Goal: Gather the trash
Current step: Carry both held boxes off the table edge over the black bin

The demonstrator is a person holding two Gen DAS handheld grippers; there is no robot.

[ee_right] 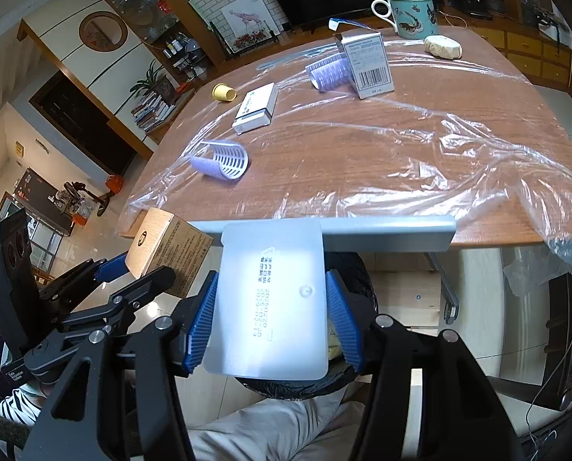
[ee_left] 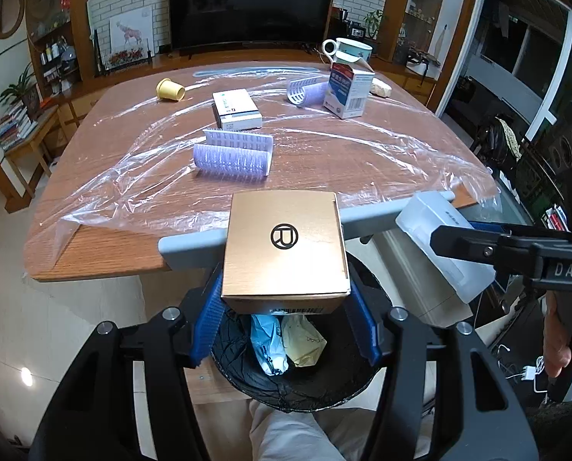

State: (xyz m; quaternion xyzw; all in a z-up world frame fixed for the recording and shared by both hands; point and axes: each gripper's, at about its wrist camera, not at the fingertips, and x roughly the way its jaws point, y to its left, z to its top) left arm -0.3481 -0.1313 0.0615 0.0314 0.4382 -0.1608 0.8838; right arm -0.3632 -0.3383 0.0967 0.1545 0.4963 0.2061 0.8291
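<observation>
I am holding a square copper-brown cardboard box (ee_left: 286, 247) in my left claw (ee_left: 286, 326), its blue pads pressing both sides. Directly beneath it is sitting the round black-lined trash bin (ee_left: 324, 392), already holding crumpled wrappers (so the drop is straight down). My right claw (ee_right: 272, 319) is gripping a flat frosted white plastic box (ee_right: 270, 299), long axis pointing away from me, also above the bin. Only the left view is showing the bin's contents; the right view is showing the clear plastic sheet (ee_right: 401, 161) spreading across the wooden desk (ee_right: 478, 88).
</observation>
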